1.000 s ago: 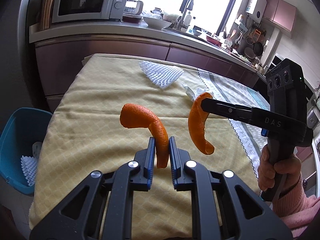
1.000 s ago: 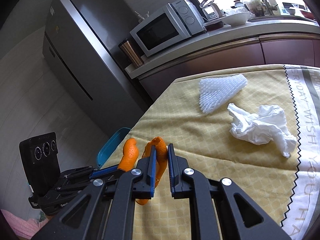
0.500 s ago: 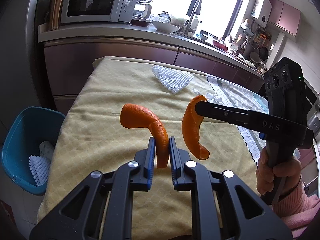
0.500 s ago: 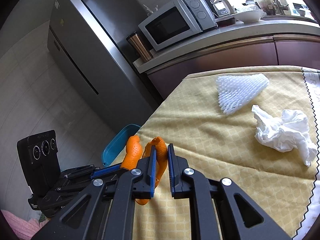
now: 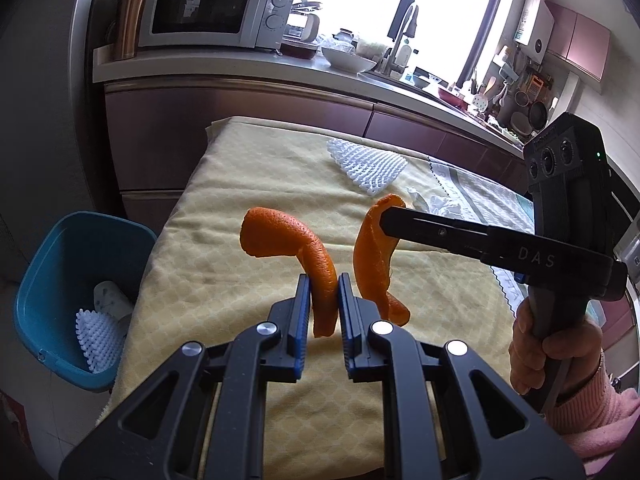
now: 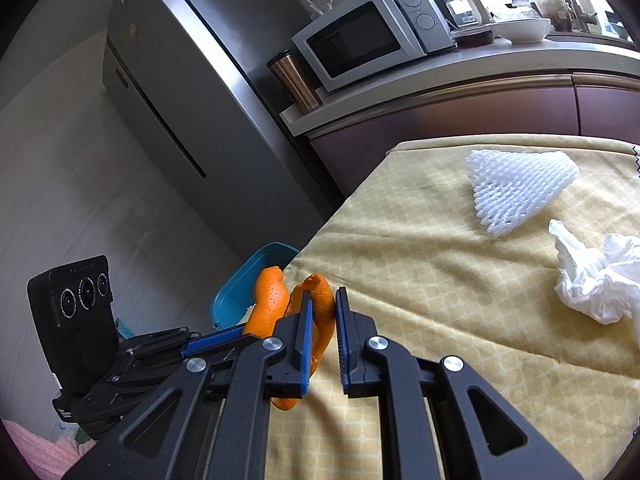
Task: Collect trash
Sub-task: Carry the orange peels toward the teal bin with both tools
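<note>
Above the tablecloth (image 5: 224, 264), two curled orange peels (image 5: 298, 246), seemingly fresh

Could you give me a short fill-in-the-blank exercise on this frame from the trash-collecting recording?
1. Each gripper is shut on a curled piece of ____ peel: the left gripper holds one orange peel, the right gripper the other peel.
2. The bin beside the table is ____ in colour.
3. On the yellow tablecloth, the crumpled tissue lies next to a white foam ____.

Missing words: orange; blue; net
</note>
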Demonstrator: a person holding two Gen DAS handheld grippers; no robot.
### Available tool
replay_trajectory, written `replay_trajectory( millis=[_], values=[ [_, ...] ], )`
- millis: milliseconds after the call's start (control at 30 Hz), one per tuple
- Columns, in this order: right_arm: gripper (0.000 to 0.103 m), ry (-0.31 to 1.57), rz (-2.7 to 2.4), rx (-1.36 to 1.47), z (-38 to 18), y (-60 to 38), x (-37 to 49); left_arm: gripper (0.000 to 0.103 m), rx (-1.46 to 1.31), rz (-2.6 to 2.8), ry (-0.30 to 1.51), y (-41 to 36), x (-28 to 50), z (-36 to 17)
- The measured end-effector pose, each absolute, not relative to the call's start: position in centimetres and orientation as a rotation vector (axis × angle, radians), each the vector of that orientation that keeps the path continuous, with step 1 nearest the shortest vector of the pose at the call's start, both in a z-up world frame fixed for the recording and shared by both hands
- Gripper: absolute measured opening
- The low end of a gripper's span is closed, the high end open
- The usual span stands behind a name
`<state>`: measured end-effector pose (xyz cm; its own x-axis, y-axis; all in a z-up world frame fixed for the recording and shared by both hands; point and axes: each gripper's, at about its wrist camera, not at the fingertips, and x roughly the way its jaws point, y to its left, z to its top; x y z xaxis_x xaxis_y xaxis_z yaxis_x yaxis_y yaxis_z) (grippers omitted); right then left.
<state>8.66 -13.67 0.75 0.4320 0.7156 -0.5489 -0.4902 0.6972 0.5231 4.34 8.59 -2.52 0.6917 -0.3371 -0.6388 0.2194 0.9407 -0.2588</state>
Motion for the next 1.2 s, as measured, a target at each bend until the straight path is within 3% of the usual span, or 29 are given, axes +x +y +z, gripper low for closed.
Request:
replay_trajectory(
  millis=[1200],
  values=[
    [0.010, 0.853, 0.885, 0.238, 1.4, -5.2, 11.0, 0.015, -0.189, -0.161, 0.722, 14.7, 3.9, -2.2]
  ],
)
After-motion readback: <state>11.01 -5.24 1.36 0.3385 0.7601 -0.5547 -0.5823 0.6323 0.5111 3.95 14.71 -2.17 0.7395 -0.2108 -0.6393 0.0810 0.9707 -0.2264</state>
